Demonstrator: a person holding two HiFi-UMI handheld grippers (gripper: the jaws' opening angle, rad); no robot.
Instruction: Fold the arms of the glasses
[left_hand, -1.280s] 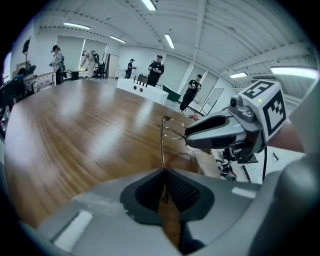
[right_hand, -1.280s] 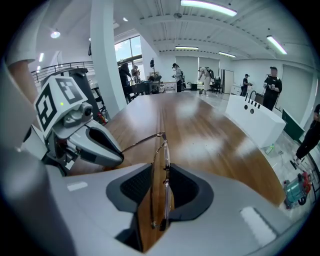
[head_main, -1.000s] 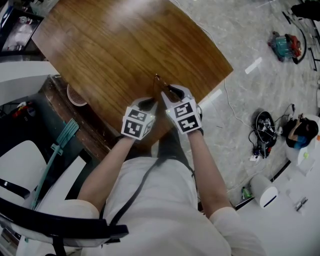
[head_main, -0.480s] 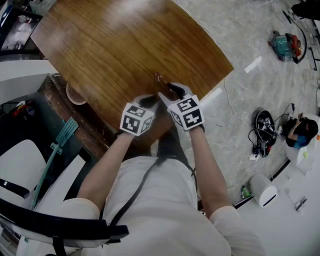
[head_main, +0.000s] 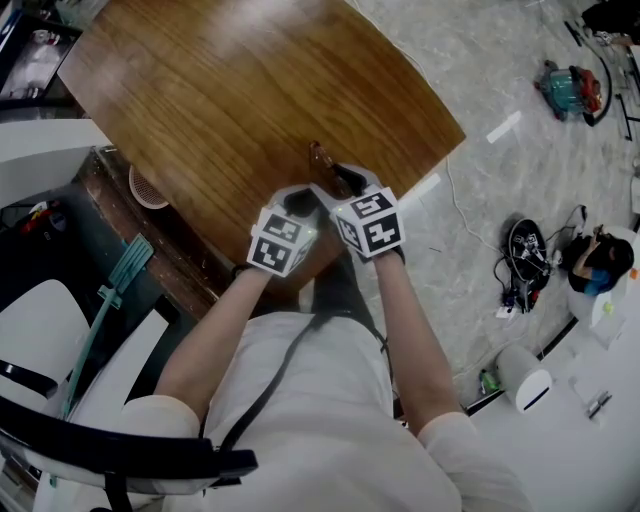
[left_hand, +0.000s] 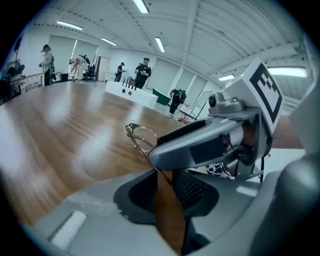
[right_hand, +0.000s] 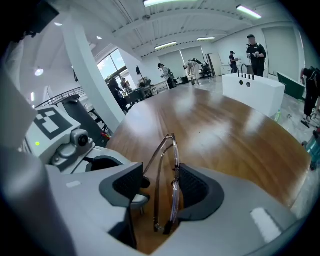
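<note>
Both grippers meet at the near edge of the table (head_main: 220, 90), the left gripper (head_main: 298, 203) and the right gripper (head_main: 345, 183) almost nose to nose. From the head view I cannot read either one, because the marker cubes (head_main: 368, 224) cover most of their jaws, so I go by each gripper's own view.

The table is a broad sheet of brown wood. Its far side is cut off at the top of the head view, and the grey floor (head_main: 500, 230) shows past its right corner.

The left gripper's jaws stand apart and have just been opening. Bare wood shows through the gap, and one thin wire arm of the glasses (left_hand: 142, 136) runs into it. The arm passes close to the right-hand pad (left_hand: 192, 189), but I cannot tell whether it touches. The right gripper reaches across this view and hides the far half of the glasses.

The right gripper's jaws are also apart and have just been opening, with the glasses standing on edge on the table between them. The clear rim lies just beside the right-hand pad (right_hand: 196, 187), while the left-hand pad (right_hand: 125, 187) is well clear of the frame. Two thin lines run nearly side by side and join at the far end. I cannot be sure which is the rim and which is a folded arm.
</note>
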